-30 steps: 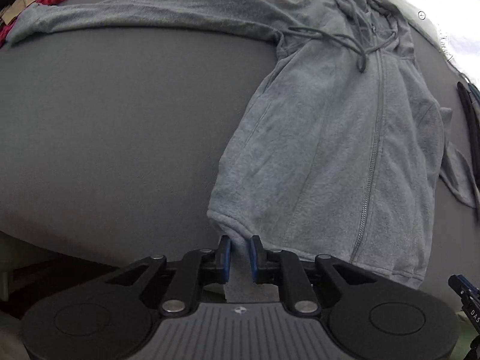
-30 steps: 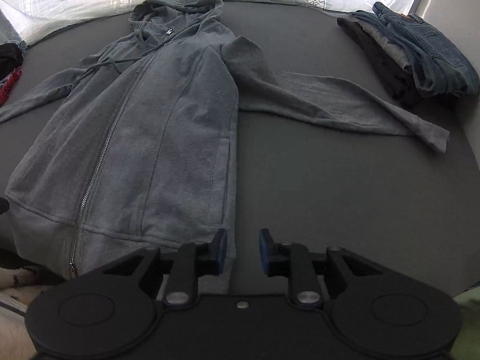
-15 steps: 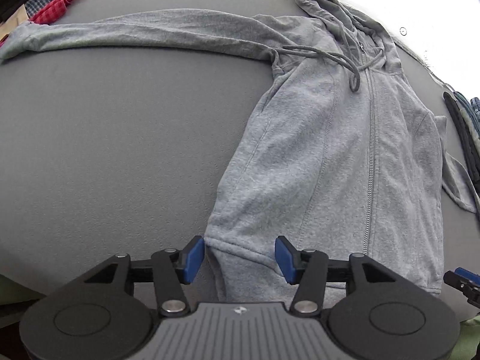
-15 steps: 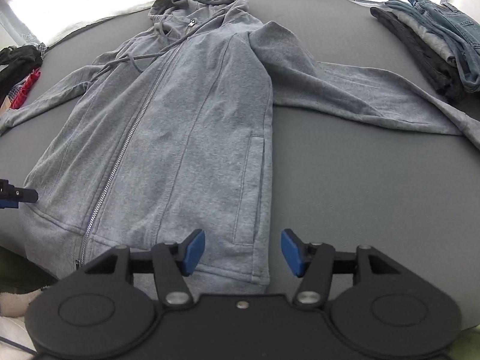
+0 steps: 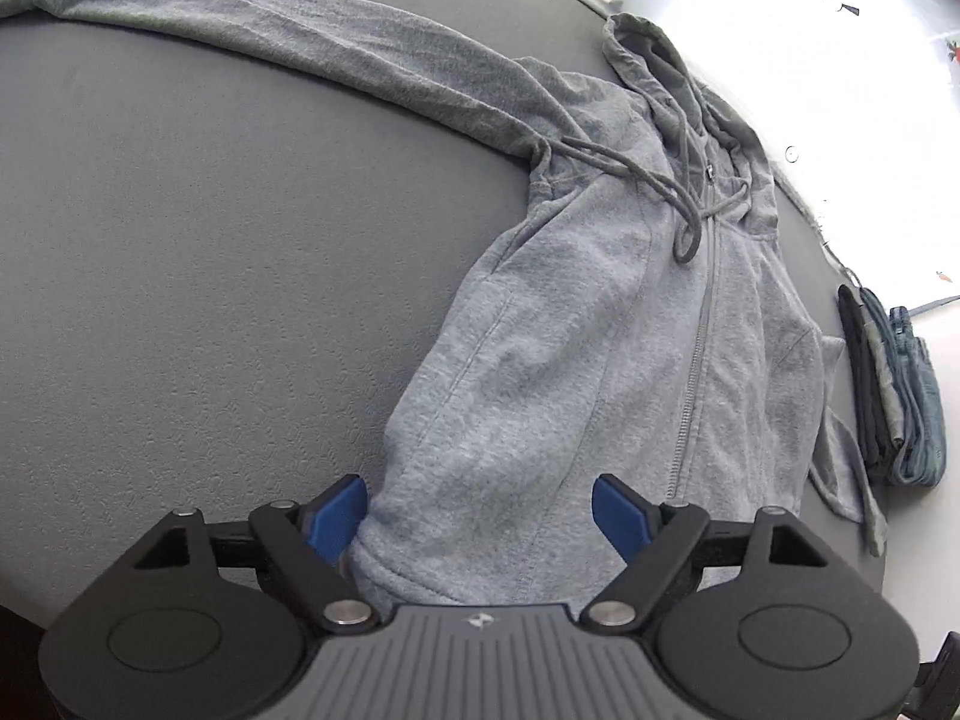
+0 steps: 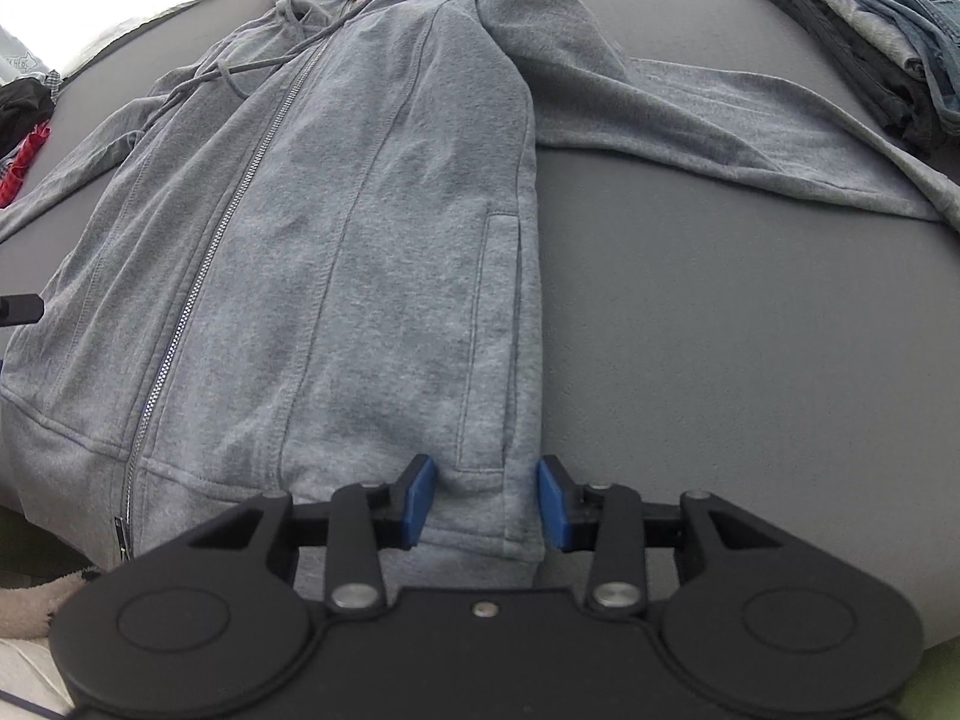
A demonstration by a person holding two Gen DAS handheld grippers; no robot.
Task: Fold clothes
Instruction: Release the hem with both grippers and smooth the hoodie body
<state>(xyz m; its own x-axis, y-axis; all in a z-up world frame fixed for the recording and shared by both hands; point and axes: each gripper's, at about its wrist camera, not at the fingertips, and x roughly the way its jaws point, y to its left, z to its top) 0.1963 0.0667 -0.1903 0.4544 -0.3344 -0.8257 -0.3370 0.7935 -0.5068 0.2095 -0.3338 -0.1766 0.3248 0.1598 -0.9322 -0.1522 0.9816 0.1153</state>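
A grey zip-front hoodie [image 5: 588,360] of soft, slightly fuzzy fleece lies flat and face up on a dark grey, faintly pebbled table top [image 5: 210,276], hood away from the cameras and ribbed hem at the near edge. At the far left a scrap of red checked fabric [image 6: 21,162] lies beside a dark garment. One long sleeve [image 5: 288,42] stretches off to the left; a thin round drawstring [image 5: 654,180] loops across the chest beside the metal zipper [image 6: 210,264].

The left gripper [image 5: 480,513] has its blue pads wide apart and opening, straddling the left hem corner — its left pad sits right at the cloth's edge, the right pad clear of it.

The right gripper [image 6: 487,501] brackets the right hem corner below the pocket seam, its jaws closing, with a narrow strip of fleece between the pads but not yet pinched.

Further right, the other sleeve [image 6: 750,126] runs toward a stack of folded clothes [image 6: 864,30] — dark cloth, grey knit, blue denim.
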